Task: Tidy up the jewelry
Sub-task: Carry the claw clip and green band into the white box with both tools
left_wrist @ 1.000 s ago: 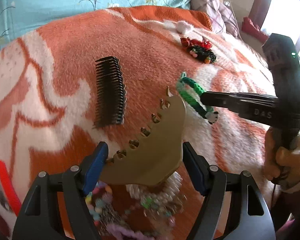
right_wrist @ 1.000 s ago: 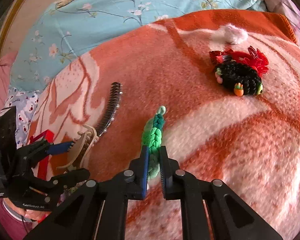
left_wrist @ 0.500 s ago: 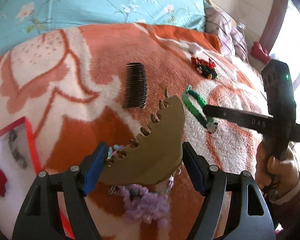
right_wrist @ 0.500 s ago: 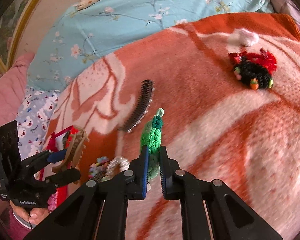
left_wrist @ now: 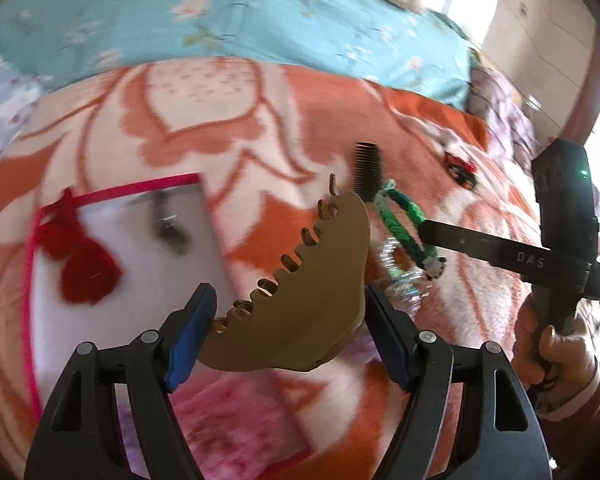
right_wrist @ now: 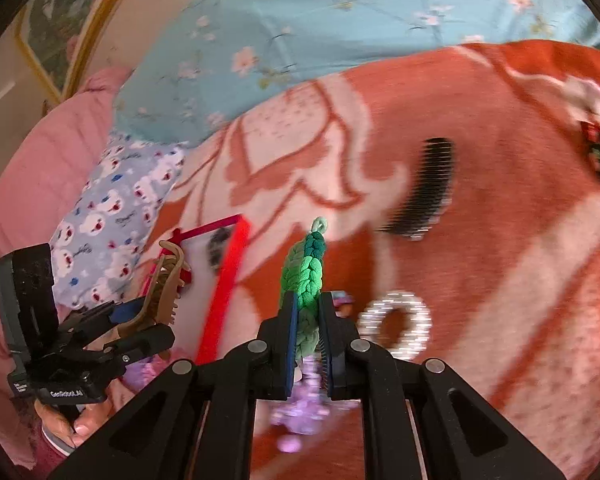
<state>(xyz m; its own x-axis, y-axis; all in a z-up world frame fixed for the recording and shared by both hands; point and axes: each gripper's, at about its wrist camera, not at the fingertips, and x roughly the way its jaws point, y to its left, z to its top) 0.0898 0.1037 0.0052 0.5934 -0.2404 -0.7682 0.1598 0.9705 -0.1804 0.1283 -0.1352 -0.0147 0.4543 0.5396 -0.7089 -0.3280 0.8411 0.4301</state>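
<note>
In the left wrist view the hair claw (left_wrist: 312,288) sits at lower centre between the left gripper (left_wrist: 290,330) jaws, above the blanket (left_wrist: 220,120). The box (left_wrist: 112,256) lies on the blanket at left of frame. The comb (left_wrist: 366,178) lies above and right of the claw, the braided bracelet (left_wrist: 402,220) just right of it, held in the right gripper (left_wrist: 428,232) jaws at right, with the beaded ring (left_wrist: 400,276) below the bracelet

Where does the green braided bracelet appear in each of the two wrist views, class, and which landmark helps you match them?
Left wrist: green braided bracelet right of centre, pinched by the right gripper.
Right wrist: green braided bracelet at centre, rising from between the right gripper's fingers.
Shared landmark: black comb lying on the blanket beyond it.
</note>
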